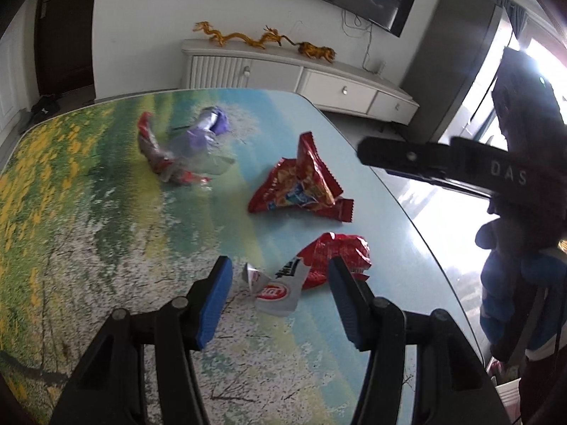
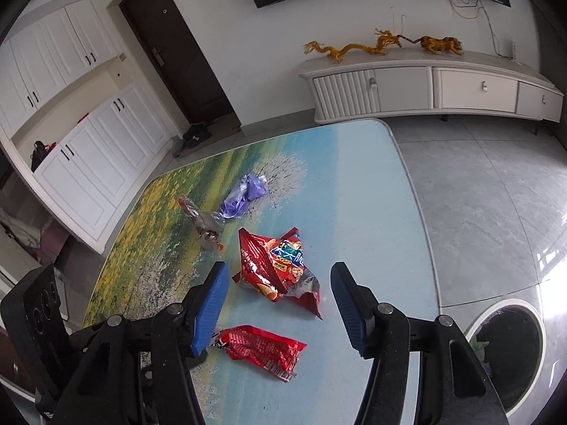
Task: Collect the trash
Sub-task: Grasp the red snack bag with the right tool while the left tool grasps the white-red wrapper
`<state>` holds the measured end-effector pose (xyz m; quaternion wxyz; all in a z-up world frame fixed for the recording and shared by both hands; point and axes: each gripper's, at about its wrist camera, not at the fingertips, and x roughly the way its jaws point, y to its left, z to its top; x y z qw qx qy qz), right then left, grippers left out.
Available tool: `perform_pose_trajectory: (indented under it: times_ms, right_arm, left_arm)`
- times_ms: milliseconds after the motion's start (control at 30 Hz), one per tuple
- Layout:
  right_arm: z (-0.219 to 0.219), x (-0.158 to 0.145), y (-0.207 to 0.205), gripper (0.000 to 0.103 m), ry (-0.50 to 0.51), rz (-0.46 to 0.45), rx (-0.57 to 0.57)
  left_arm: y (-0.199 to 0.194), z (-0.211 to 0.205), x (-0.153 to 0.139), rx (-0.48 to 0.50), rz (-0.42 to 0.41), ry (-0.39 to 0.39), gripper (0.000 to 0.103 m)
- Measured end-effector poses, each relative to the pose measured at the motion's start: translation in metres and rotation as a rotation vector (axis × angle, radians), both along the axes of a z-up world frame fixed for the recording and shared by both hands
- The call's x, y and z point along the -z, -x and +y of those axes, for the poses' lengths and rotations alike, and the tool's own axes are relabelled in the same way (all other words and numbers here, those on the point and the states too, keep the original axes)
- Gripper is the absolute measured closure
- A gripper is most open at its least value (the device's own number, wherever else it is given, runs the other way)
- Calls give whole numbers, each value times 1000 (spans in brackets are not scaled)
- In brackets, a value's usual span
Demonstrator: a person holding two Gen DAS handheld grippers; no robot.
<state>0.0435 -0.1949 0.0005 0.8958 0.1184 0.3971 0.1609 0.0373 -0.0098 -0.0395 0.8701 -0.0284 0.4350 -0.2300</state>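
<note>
Hovering over tabletop: L tongs released, red/white wrapper between pads, untouched. R tongs released, red snack bag at 12 o'clock.

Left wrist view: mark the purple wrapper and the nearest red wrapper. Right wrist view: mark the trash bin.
purple wrapper (image 1: 209,125), left wrist view, crumpled middle.
nearest red wrapper (image 1: 333,256), left wrist view, red upper half.
trash bin (image 2: 510,341), right wrist view, dark interior below white rim.
</note>
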Motion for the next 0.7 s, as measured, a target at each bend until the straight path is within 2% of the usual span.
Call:
perform_pose_trajectory:
  times_ms: [167, 400, 533, 700]
  right_arm:
    - [7, 10, -16, 46, 9, 23, -31]
    - [21, 24, -33, 46, 31, 50, -75]
    - [25, 31, -39, 46, 36, 62, -85]
    - [27, 34, -42, 55, 35, 64, -87]
  left_arm:
    - [-8, -10, 11, 39, 28, 8, 49]
    - [-16, -11, 22, 45, 55, 31, 50]
    - [-17, -12, 25, 54, 49, 29, 59]
    - [-15, -9, 26, 60, 44, 37, 65]
